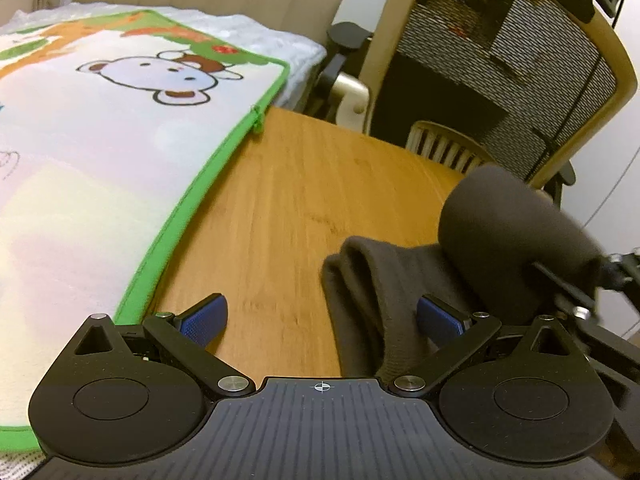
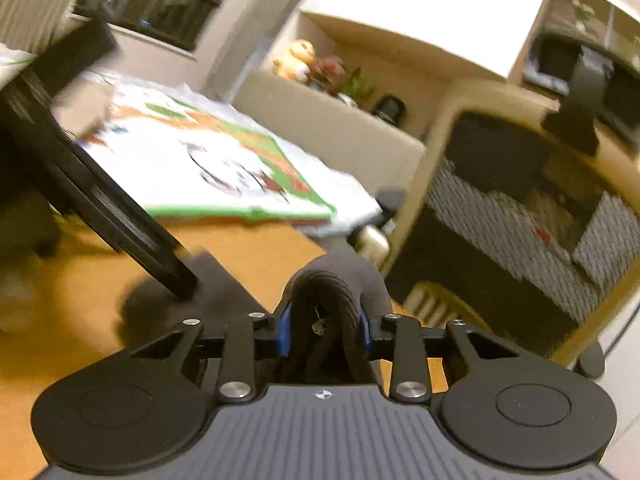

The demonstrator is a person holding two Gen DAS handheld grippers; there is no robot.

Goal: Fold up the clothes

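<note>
A dark grey garment (image 1: 384,300) lies bunched on the wooden table (image 1: 288,200), partly folded over itself. My left gripper (image 1: 322,322) is open just above the table, its right blue pad resting against the garment's fold. My right gripper (image 2: 324,330) is shut on a thick fold of the same dark garment (image 2: 332,280) and holds it lifted; this raised end shows as a dark bulge in the left wrist view (image 1: 516,232). The left gripper's black body (image 2: 100,200) crosses the right wrist view on the left.
A white play mat with green edging and a cartoon bear (image 1: 100,152) covers the table's left part. A beige mesh office chair (image 1: 520,60) stands behind the table's far right edge. A shelf with plush toys (image 2: 312,64) is in the background.
</note>
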